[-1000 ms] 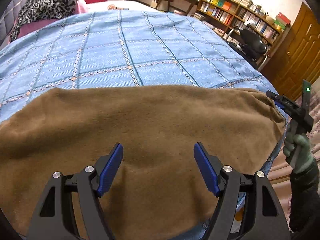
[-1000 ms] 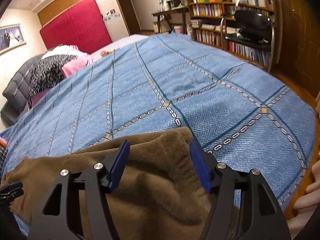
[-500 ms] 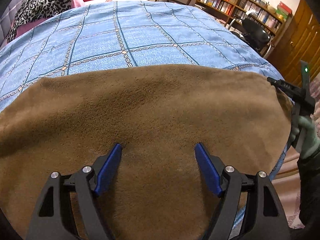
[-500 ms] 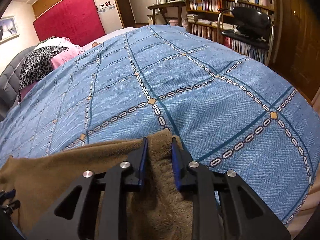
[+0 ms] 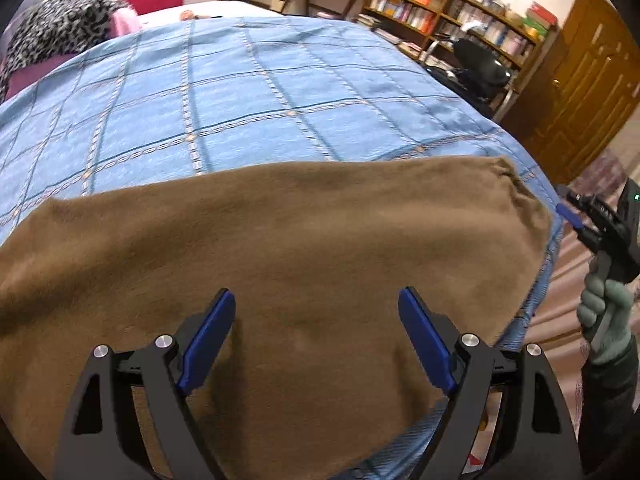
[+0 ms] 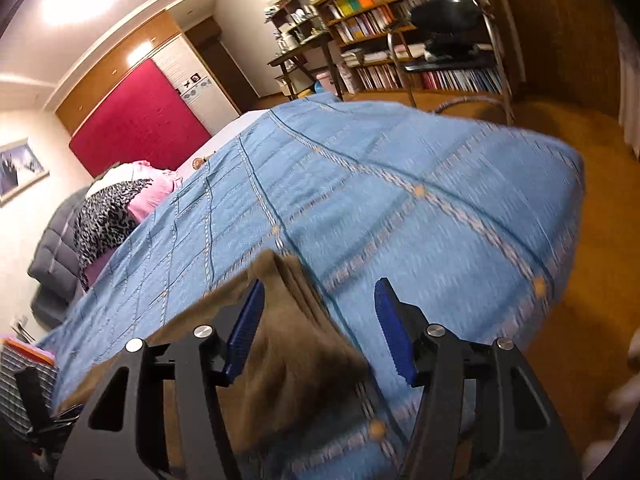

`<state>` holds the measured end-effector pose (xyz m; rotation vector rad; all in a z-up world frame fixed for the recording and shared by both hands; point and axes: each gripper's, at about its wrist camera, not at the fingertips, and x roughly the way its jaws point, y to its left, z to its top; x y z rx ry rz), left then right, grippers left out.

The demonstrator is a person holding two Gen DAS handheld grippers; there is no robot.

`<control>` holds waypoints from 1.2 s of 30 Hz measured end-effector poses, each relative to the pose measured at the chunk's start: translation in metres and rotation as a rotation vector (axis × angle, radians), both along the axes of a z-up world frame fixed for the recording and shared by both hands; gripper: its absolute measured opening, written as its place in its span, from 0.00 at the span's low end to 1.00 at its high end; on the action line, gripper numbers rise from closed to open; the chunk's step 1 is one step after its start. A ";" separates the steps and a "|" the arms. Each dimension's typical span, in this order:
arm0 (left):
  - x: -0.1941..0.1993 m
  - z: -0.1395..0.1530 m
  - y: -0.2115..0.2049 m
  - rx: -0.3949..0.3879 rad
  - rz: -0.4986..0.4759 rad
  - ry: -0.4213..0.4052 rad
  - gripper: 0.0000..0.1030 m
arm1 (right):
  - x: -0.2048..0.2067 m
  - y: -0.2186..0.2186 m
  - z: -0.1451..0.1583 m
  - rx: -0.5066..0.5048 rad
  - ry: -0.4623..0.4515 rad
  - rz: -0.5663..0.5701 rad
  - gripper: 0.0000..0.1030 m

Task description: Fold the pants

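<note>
Hovering over the brown pants (image 5: 280,248), your left hand-held gripper (image 5: 316,332) has its blue pads spread wide, pinching nothing. The pants lie across the near edge of the bed (image 5: 248,92), on the blue checked bedspread, smoothed into one broad flat panel. Your right hand-held gripper (image 6: 318,328) is spread open too, with the stacked, layered corner of the pants (image 6: 280,320) lying just under its left pad (the picture is smeared, so whether it touches I cannot tell). From the left wrist view that same right hand-held gripper (image 5: 576,216) sits just off the cloth's right end, clear of it.

Progress, as a judgement: those layers at the corner suggest at least one fold is in, and the wide panel looks as if it wants another fold or two before it is a tidy bundle.

Containers: none in view for the pants, only bookshelves (image 5: 452,28) full of books at the far wall.
</note>
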<state>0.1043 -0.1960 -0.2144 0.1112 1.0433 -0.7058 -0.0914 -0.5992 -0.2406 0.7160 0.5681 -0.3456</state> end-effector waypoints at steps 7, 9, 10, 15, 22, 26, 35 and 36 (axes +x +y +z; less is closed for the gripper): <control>-0.005 0.006 -0.011 -0.017 -0.015 0.001 0.81 | -0.013 0.010 -0.034 0.123 0.023 0.017 0.65; -0.006 0.009 -0.011 -0.020 -0.013 -0.007 0.81 | -0.011 0.013 -0.040 0.146 0.010 0.016 0.65; -0.007 0.010 -0.011 -0.024 -0.013 -0.011 0.81 | -0.012 0.015 -0.042 0.149 0.002 0.021 0.65; -0.006 0.006 -0.015 -0.022 -0.016 -0.001 0.81 | 0.002 0.020 -0.054 0.163 -0.008 0.031 0.65; -0.005 -0.008 -0.013 -0.014 -0.003 0.045 0.81 | 0.011 0.024 -0.052 0.148 0.018 0.040 0.33; -0.002 -0.005 -0.009 -0.023 0.006 0.042 0.81 | 0.008 0.037 -0.029 0.094 -0.002 0.060 0.30; 0.002 0.009 0.008 -0.093 0.028 0.050 0.81 | 0.032 0.128 0.061 -0.175 -0.067 0.193 0.30; 0.003 0.009 0.011 -0.101 0.032 0.053 0.81 | 0.033 0.136 0.068 -0.188 -0.075 0.210 0.30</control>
